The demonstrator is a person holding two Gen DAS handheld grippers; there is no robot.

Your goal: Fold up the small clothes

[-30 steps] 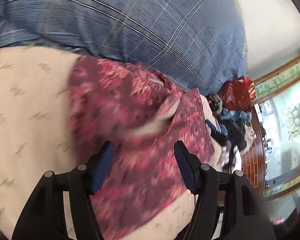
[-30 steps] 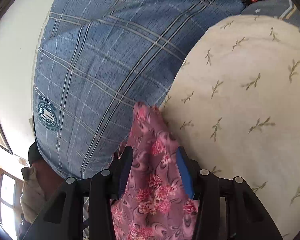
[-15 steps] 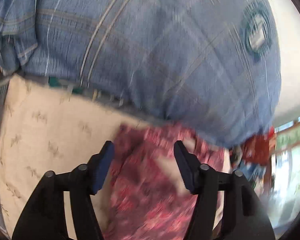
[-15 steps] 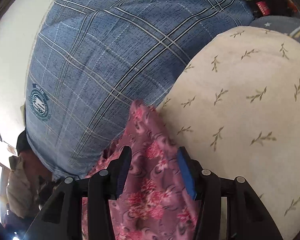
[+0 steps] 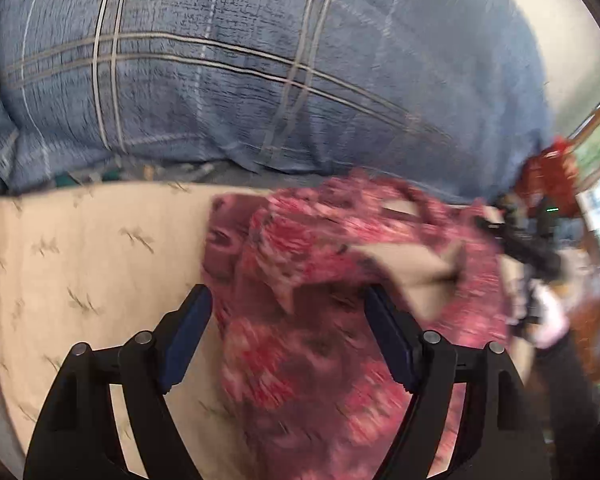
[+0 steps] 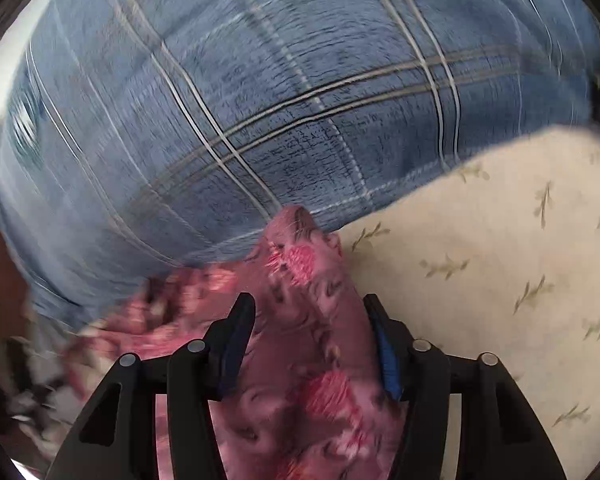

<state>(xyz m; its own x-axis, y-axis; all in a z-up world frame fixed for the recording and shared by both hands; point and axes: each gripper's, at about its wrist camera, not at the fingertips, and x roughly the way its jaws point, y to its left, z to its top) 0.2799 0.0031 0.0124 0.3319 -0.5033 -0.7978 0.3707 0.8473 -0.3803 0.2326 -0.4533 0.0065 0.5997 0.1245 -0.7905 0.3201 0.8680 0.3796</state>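
Left gripper (image 5: 286,310): jaws spread wide, grasping nothing, poised over the crumpled maroon floral garment (image 5: 340,280), which lies on the cream leaf-print bed cover (image 5: 80,260) with its far edge up against the big blue plaid pillow (image 5: 260,60). A pale patch shows through the bunched middle (lining or cover underneath, cannot tell; the frame is blurred). At the far right of this view there is dark clutter and a red bag (image 5: 548,172), too smeared to name further.

Right gripper (image 6: 308,320): fabric fills the gap between its jaws, and the garment (image 6: 312,280) rises in a peak toward the pillow (image 6: 260,100). The jaws stand only part-closed, so whether they truly pinch the cloth I cannot tell. The cover (image 6: 500,260) lies to the right.

Step in hand, as I judge it: spreading the piece flat before a fold. To do it well, the left gripper should come down on a true edge or corner, not the bunched middle. Clamp a single layer, then draw away from the right gripper so the cloth tensions evenly and stays off the pillow.

Versus half a second ago: the left view has dropped and neared, with more garment and cover visible and less pillow; jaws equally wide. In the right view the pillow now fills more, and the cloth peak sits closer to the jaws.
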